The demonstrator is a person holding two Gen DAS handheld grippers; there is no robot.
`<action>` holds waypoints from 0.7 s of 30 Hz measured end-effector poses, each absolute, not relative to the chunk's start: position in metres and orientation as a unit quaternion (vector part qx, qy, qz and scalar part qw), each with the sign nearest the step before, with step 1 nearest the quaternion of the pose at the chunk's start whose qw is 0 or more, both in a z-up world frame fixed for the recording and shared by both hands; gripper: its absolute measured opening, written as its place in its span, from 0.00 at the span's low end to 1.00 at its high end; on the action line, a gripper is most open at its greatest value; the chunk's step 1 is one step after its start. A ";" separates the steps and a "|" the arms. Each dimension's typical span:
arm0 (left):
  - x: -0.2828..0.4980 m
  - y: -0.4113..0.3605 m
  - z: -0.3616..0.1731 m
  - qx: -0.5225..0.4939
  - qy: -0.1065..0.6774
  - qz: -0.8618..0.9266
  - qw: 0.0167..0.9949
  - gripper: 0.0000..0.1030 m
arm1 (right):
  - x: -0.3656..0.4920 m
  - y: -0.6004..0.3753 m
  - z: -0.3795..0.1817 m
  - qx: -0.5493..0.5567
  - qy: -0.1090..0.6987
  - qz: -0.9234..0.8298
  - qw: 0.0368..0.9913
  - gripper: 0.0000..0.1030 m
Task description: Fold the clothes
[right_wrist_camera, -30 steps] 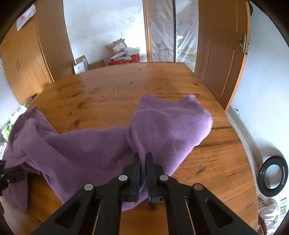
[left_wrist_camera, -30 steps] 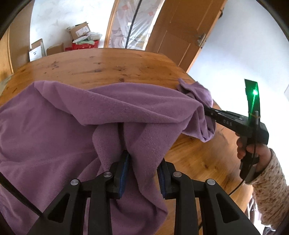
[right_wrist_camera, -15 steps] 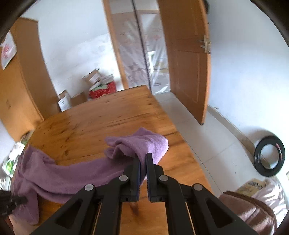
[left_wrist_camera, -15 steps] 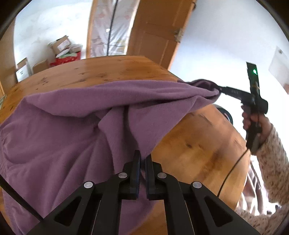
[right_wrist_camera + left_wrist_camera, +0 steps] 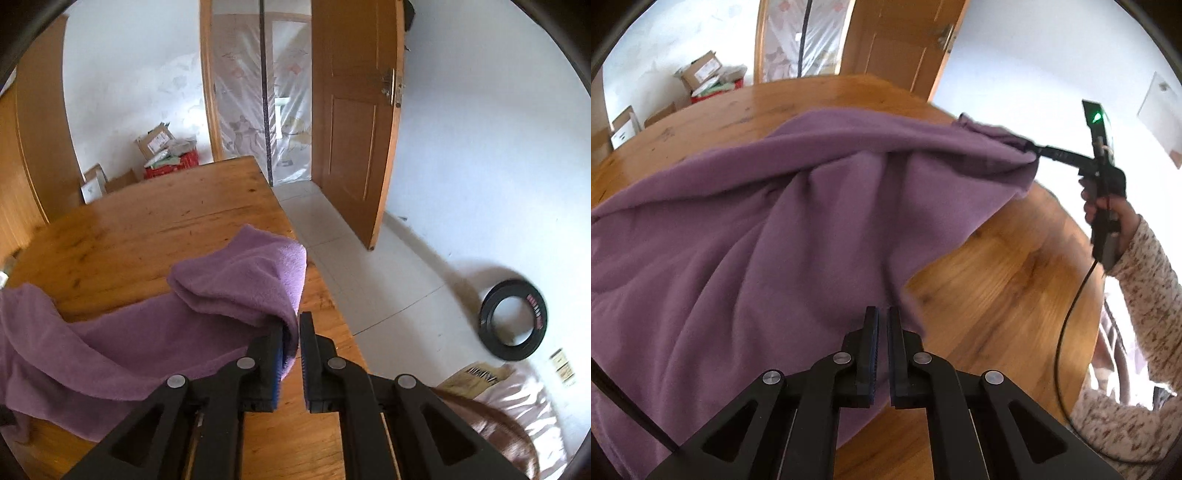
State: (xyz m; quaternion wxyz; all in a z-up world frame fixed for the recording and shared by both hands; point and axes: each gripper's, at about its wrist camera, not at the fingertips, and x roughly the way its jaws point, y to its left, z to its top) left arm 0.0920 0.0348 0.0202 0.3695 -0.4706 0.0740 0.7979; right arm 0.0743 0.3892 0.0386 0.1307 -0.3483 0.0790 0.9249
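A purple fleece garment (image 5: 746, 229) is stretched in the air over the wooden table (image 5: 997, 280). My left gripper (image 5: 882, 314) is shut on its near edge, low in the left wrist view. At the right of that view my right gripper (image 5: 1032, 147), held by a hand in a speckled sleeve (image 5: 1145, 280), pinches the far corner. In the right wrist view the right gripper (image 5: 292, 321) is shut on a bunched fold of the purple garment (image 5: 251, 280), lifted above the table's right edge (image 5: 332, 302). The rest of the cloth trails down to the left.
Cardboard boxes and a red crate (image 5: 170, 162) sit on the floor past the table's far end. An open wooden door (image 5: 354, 122) stands to the right. A black ring (image 5: 513, 319) lies on the tiled floor, and a cushion (image 5: 517, 398) lies nearby.
The left gripper closed on the garment's edge. Both grippers rose and drew apart, lifting the cloth off the table and pulling it taut between them.
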 end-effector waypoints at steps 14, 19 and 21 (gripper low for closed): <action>0.041 0.002 0.058 -0.436 0.090 0.838 0.317 0.17 | 0.072 0.332 0.042 -0.359 -0.036 0.932 0.042 0.19; 0.023 0.013 0.066 -0.422 0.133 0.845 0.301 0.24 | 0.069 0.298 0.036 -0.368 -0.068 0.927 -0.039 0.27; 0.020 0.015 0.071 -0.408 0.146 0.847 0.307 0.29 | 0.068 0.285 0.033 -0.371 -0.081 0.922 -0.072 0.28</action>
